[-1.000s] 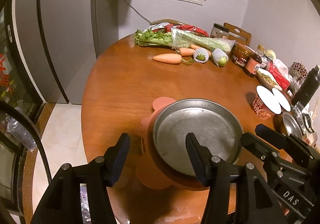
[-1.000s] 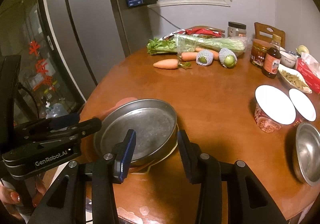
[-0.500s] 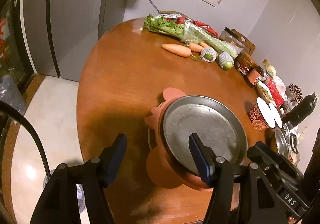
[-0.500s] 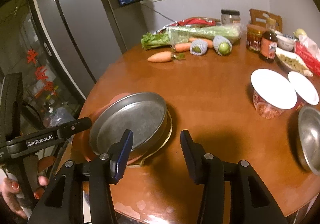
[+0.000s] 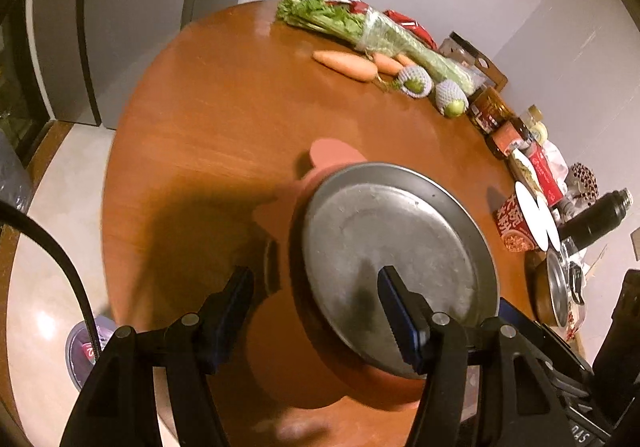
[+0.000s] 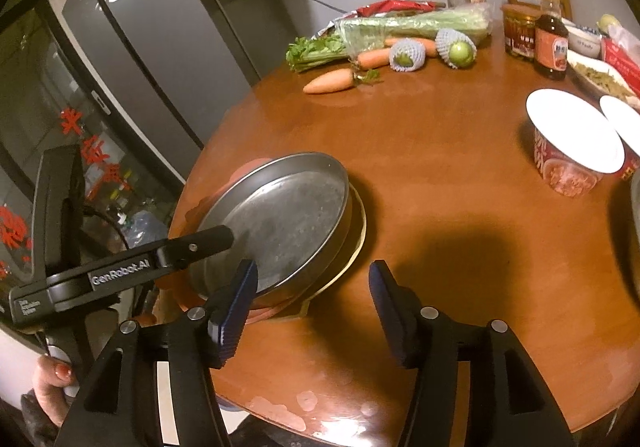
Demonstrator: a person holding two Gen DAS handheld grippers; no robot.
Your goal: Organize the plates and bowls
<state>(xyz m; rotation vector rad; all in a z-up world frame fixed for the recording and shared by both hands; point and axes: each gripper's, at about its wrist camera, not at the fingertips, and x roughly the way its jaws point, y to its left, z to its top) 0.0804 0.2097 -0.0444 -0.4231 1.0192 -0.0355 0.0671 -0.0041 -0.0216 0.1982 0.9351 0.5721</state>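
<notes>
A round metal plate (image 5: 392, 247) lies tilted on top of an orange plate (image 5: 332, 155) with an ear-shaped tab, near the table's front edge. In the right wrist view the metal plate (image 6: 276, 219) also rests over a cream plate (image 6: 360, 223). My left gripper (image 5: 318, 303) is open and straddles the stack's near rim, one finger (image 6: 200, 245) over the metal plate, with no pad pressing. My right gripper (image 6: 312, 299) has its jaws opening. Its left finger stands just in front of the plate's rim, with only the stack's edge and bare table between the fingers.
A metal bowl (image 5: 558, 287) and two instant noodle cups (image 6: 572, 151) stand at the right. Carrots (image 6: 328, 81), celery (image 6: 400, 25), net-wrapped fruit, jars and a dark flask (image 5: 596, 219) line the far side. A grey fridge (image 6: 140, 47) stands left. A hand (image 6: 52, 379) holds the left gripper.
The left gripper has sunk and rolled, closing in on the stack so one finger is over the metal plate. The right gripper's jaws have widened and stayed about in place.
</notes>
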